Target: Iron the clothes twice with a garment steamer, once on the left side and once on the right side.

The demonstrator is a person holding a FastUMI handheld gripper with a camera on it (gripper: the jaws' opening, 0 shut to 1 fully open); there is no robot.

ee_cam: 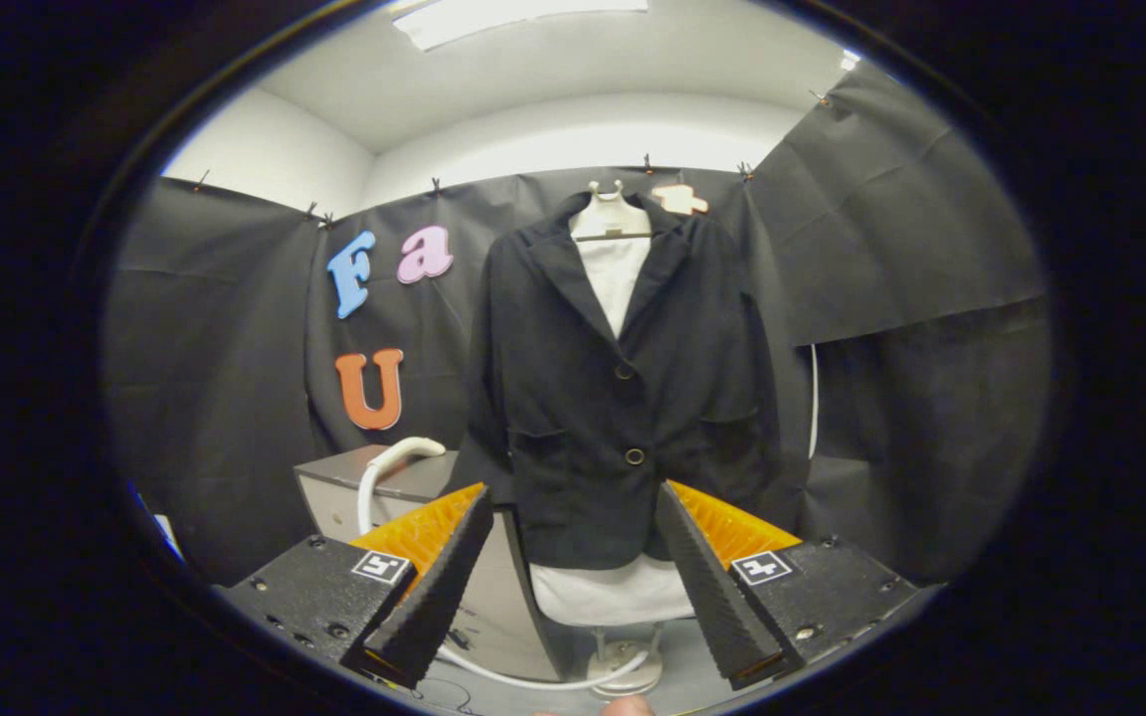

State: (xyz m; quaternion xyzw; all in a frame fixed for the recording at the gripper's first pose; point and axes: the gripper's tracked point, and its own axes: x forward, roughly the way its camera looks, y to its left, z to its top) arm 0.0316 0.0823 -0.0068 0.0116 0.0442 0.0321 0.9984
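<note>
A black blazer hangs buttoned on a white mannequin torso with a hanger, straight ahead beyond my fingers. The torso's white lower part shows under the hem, on a stand with a round base. The white garment steamer head lies on a low grey cabinet to the left of the blazer, beyond my left finger. My gripper is open with nothing between its fingers; the blazer's hem shows in the gap.
A white hose runs from the steamer down along the floor toward the stand's base. Black cloth walls close in the booth behind and to both sides. A fingertip shows just below the fingers.
</note>
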